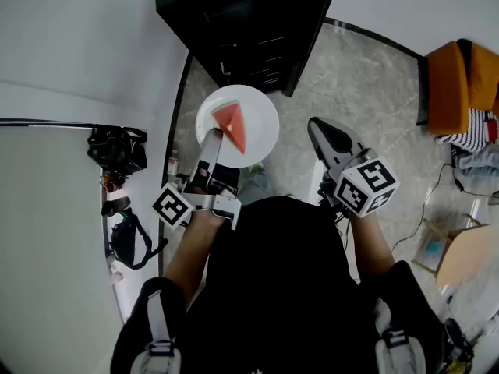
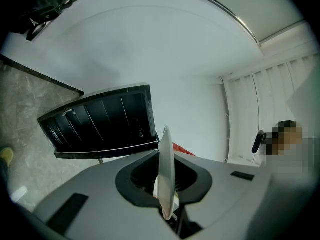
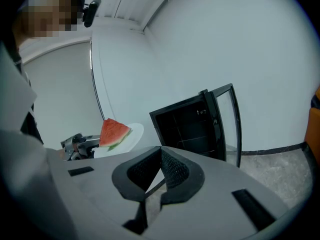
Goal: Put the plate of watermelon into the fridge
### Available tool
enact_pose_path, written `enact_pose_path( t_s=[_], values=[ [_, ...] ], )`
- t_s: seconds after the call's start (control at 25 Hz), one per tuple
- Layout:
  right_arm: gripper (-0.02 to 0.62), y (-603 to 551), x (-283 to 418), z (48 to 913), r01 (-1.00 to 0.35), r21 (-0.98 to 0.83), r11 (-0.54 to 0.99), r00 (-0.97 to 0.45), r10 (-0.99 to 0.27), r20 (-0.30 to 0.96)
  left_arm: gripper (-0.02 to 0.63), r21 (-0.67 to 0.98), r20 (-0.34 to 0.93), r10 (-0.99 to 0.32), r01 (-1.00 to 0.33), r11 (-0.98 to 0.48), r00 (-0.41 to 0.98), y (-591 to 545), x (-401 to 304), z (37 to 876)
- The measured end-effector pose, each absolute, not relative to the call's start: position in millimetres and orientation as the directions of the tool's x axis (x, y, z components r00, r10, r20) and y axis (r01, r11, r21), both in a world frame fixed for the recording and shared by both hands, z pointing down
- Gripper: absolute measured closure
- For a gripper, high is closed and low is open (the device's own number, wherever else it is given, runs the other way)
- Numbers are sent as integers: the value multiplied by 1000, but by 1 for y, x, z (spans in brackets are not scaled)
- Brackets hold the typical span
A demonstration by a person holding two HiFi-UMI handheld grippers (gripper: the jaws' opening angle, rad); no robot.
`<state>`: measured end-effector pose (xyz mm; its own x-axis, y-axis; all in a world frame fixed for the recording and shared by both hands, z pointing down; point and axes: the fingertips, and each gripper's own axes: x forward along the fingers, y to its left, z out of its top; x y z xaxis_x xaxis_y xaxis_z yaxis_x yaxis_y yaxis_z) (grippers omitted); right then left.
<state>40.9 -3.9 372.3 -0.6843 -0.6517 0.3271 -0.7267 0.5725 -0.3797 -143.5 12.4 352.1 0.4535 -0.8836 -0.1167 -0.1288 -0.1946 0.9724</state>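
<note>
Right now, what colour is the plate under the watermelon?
The plate is white; the head view shows it best.

The grey marbled floor (image 1: 362, 84) is carrying the open black fridge (image 1: 249, 22) before me, an orange chair (image 1: 448, 84) sitting rightward.

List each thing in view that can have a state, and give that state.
Fridge: door open.
Plate: in the air, gripped at its rim.
Watermelon slice: lying on the plate.
Left gripper: fingers shut on the plate.
Right gripper: fingers together, holding nothing.
</note>
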Motion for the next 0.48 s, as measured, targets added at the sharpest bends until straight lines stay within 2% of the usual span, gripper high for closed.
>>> enact_pose_path(
  t_s=[0.48],
  values=[
    [581, -41, 16, 366, -760, -351, 547, -648, -682, 341, 569, 973, -127, -877, -112, -200, 464, -26, -178, 353]
  ],
)
